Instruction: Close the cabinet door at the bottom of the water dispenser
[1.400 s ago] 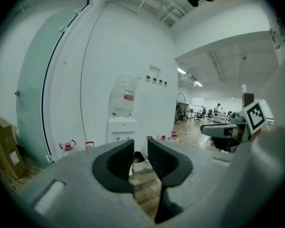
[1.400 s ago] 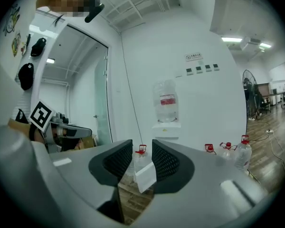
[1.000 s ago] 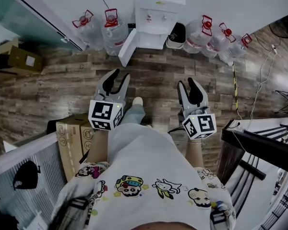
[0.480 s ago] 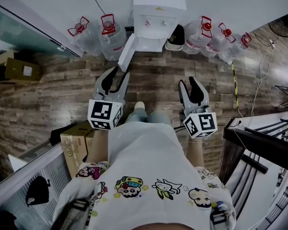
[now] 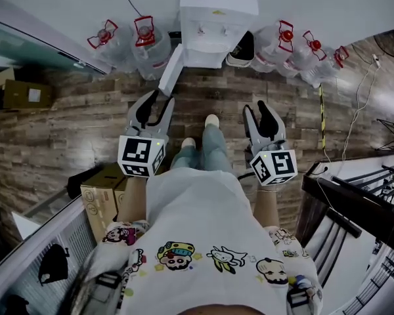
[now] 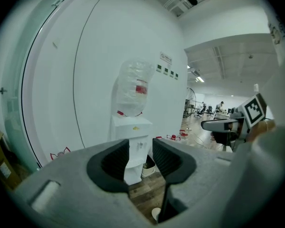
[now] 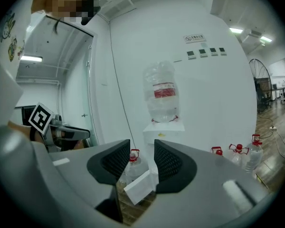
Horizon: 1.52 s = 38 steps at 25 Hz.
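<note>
The white water dispenser (image 5: 217, 18) stands against the wall, with a clear bottle (image 7: 162, 91) upside down on top. Its bottom cabinet door (image 5: 171, 69) hangs open, swung out toward the left. My left gripper (image 5: 155, 102) hovers just short of that door's edge, open and empty. My right gripper (image 5: 259, 112) is farther right over the wood floor, also open and empty. In the left gripper view, the dispenser (image 6: 133, 141) shows between the left gripper's (image 6: 140, 151) jaws. In the right gripper view, the open door (image 7: 141, 186) shows low between the right gripper's (image 7: 142, 158) jaws.
Large water bottles stand left (image 5: 148, 41) and right (image 5: 279, 41) of the dispenser, and a small bin (image 5: 241, 48) sits beside it. Cardboard boxes (image 5: 102, 192) lie at my left. A black desk (image 5: 354, 205) and a floor cable (image 5: 322, 110) are at the right.
The person has stepped toward the dispenser, one foot now forward. Both grippers have moved closer to it, and the left one now sits near the open door's edge.
</note>
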{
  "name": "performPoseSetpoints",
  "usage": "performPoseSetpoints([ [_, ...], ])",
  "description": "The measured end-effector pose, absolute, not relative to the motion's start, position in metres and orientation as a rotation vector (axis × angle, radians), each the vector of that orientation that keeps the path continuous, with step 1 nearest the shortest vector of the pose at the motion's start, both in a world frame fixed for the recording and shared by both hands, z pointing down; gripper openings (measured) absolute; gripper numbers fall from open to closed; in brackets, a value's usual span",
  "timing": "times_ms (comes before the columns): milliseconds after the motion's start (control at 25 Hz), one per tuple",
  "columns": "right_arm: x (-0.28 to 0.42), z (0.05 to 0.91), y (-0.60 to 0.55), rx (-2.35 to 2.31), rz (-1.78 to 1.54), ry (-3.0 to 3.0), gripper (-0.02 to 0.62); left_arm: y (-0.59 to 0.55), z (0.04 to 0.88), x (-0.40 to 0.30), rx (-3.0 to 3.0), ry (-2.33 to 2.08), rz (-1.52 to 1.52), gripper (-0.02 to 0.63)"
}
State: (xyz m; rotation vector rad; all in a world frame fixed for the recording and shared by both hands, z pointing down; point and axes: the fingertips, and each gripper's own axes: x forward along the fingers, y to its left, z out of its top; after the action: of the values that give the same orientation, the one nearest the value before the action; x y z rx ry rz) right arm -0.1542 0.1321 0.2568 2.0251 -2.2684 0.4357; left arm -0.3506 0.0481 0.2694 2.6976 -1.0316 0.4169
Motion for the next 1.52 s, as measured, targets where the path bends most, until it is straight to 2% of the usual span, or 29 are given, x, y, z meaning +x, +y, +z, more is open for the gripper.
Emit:
performPoseSetpoints([
  [560, -0.081, 0.239, 0.019, 1.869, 0.392, -2.420, 0.152, -0.047, 0.241, -0.264, 2.690, -1.171, 0.343, 0.147],
  [840, -0.055, 0.232, -0.015, 1.777, 0.379, -2.488, 0.152, -0.066, 0.237, -0.244, 2.653, -1.253, 0.337, 0.147],
  [1120, -0.053, 0.239, -0.031, 1.770, 0.403, -2.483, 0.152, -0.075, 0.249, -0.247, 2.622, -1.259, 0.353, 0.147],
  [1520, -0.088, 0.267, -0.033, 1.733, 0.514, -2.460, 0.152, -0.084, 0.272, -0.263, 2.618, -1.180, 0.429, 0.149],
])
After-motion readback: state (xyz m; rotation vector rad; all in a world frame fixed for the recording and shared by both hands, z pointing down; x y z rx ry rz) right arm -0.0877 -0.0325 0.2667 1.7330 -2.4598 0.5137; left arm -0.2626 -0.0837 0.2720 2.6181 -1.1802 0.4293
